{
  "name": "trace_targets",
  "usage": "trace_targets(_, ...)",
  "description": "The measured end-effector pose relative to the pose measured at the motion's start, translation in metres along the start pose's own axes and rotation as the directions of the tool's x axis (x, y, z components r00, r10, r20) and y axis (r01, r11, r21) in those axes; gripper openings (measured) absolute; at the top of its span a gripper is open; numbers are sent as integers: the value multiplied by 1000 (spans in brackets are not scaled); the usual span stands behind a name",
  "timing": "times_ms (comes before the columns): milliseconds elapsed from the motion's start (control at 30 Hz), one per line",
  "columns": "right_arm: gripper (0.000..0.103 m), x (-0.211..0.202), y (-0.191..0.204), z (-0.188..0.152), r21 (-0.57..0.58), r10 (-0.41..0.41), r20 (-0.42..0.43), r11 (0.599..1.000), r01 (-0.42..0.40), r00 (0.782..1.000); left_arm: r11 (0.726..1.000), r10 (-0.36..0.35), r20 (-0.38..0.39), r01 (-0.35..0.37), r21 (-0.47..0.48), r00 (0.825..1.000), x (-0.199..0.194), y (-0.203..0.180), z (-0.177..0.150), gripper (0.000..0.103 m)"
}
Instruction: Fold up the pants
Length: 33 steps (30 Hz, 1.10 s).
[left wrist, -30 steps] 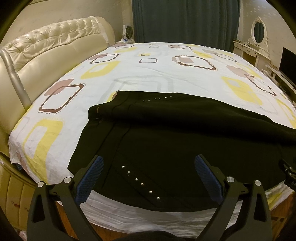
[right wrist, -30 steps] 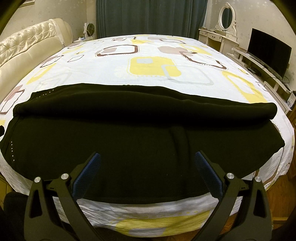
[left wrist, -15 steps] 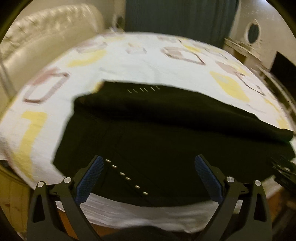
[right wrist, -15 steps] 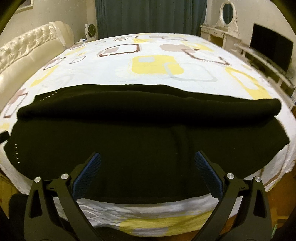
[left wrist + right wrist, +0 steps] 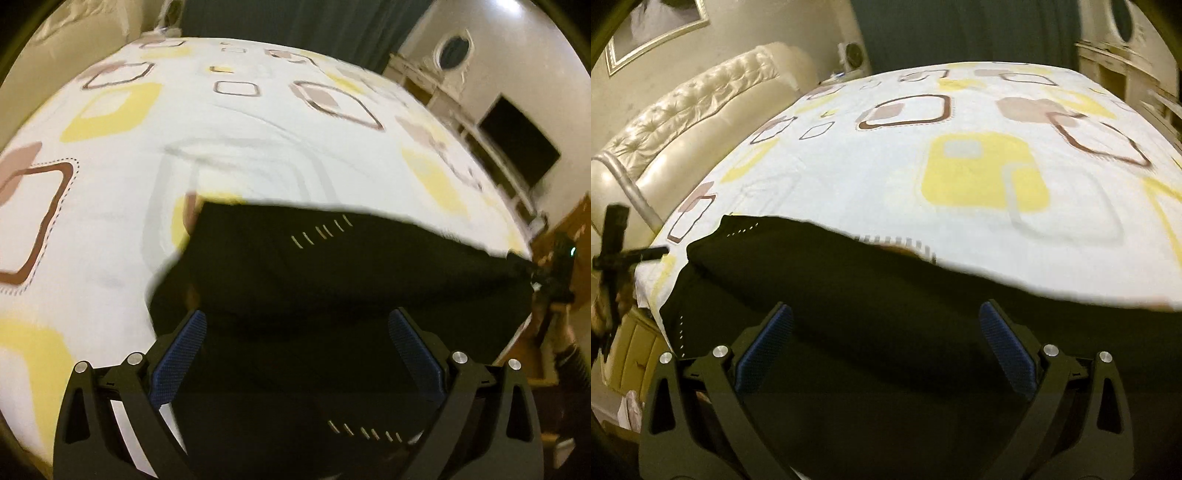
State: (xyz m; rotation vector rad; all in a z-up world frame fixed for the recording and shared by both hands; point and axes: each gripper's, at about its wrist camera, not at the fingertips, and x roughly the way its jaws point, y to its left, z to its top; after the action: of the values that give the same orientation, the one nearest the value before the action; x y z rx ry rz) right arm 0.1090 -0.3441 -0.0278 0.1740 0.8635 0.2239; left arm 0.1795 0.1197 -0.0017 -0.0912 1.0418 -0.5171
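Black studded fabric pants (image 5: 332, 280) spread across near edge of bed with white, yellow-and-brown patterned sheet (image 5: 229, 147). Left gripper (image 5: 295, 354) and right gripper (image 5: 886, 347) both spread wide, empty, poised just above the cloth.

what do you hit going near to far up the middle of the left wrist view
left gripper → near row of studs → black pants → far row of studs → patterned bedsheet → dark curtain

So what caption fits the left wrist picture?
Open left gripper over black pants on a patterned bed.
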Motion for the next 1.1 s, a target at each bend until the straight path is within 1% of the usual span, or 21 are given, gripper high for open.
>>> trace_targets(67, 101, 19, -6, 20, -10, 29, -41, 1000, -29, 999, 1000, 4, 7, -4, -22, 1000, 12, 19, 16, 98)
trace_targets(133, 101, 41, -12, 36, -14, 80, -95, 997, -82, 992, 999, 13, -21, -13, -42, 1000, 36, 42, 32, 98)
trace_targets(200, 101, 60, -17, 45, -22, 128, -143, 991, -132, 981, 999, 14, -58, -16, -38, 998, 55, 54, 43, 98)
trace_targets(333, 101, 97, -25, 56, -26, 160, -231, 985, -171, 960, 999, -16, -123, 20, 32, 992, 85, 55, 54, 98)
trace_targets(400, 100, 111, -26, 59, -51, 158, -268, 983, -177, 951, 998, -13, -145, 23, 66, 989, 96, 54, 57, 98)
trace_targets(467, 96, 122, -25, 62, -57, 187, -311, 975, -214, 932, 997, -21, -172, 34, 70, 985, 105, 56, 59, 98)
trace_targets(500, 87, 127, -24, 63, -60, 196, -331, 972, -228, 923, 997, -24, -173, 37, 73, 985, 108, 56, 60, 98)
trace_targets(533, 81, 133, -20, 62, -78, 194, -364, 968, -237, 911, 996, -28, -173, 42, 76, 984, 109, 55, 61, 98)
trace_targets(600, 71, 138, -9, 61, -144, 153, -389, 964, -225, 908, 995, -34, -177, 50, 88, 984, 111, 53, 62, 97)
trace_targets(633, 51, 138, -4, 60, -172, 150, -400, 957, -235, 904, 994, -30, -177, 48, 98, 984, 112, 52, 61, 90)
trace_targets(667, 26, 137, 0, 59, -183, 157, -414, 950, -251, 897, 993, -21, -178, 41, 110, 984, 116, 50, 64, 79)
trace_targets(700, 15, 137, 3, 58, -180, 175, -430, 945, -274, 886, 990, 34, -172, -9, 144, 985, 117, 47, 63, 59)
trace_targets(733, 11, 137, 6, 57, -174, 198, -451, 937, -303, 870, 986, 65, -169, -37, 162, 983, 118, 46, 63, 52)
trace_targets(767, 9, 136, 12, 54, -208, 176, -464, 931, -300, 868, 987, 45, -177, -17, 159, 983, 117, 46, 63, 46)
trace_targets(800, 8, 136, 16, 54, -235, 151, -462, 929, -285, 874, 989, 16, -186, 11, 145, 982, 115, 46, 64, 34)
trace_targets(833, 7, 135, 16, 55, -238, 132, -458, 934, -265, 879, 991, 10, -189, 16, 134, 982, 114, 47, 66, 32)
trace_targets(900, 6, 130, 15, 62, -247, 102, -430, 943, -225, 897, 990, 28, -171, -4, 141, 985, 110, 43, 70, 31)
trace_targets(967, 6, 120, 12, 76, -253, 65, -367, 953, -166, 928, 987, 41, -127, -20, 161, 991, 98, 37, 75, 31)
trace_targets(1000, 6, 114, 12, 81, -254, 50, -333, 957, -140, 942, 988, 30, -90, -16, 152, 996, 88, 35, 79, 30)
trace_targets(1033, 6, 104, 13, 87, -268, 24, -280, 958, -102, 960, 991, 23, -55, -15, 137, 998, 79, 35, 84, 30)
trace_targets(1100, 6, 87, 24, 90, -312, -23, -200, 949, -41, 979, 995, -3, -2, 3, 104, 1000, 59, 37, 89, 30)
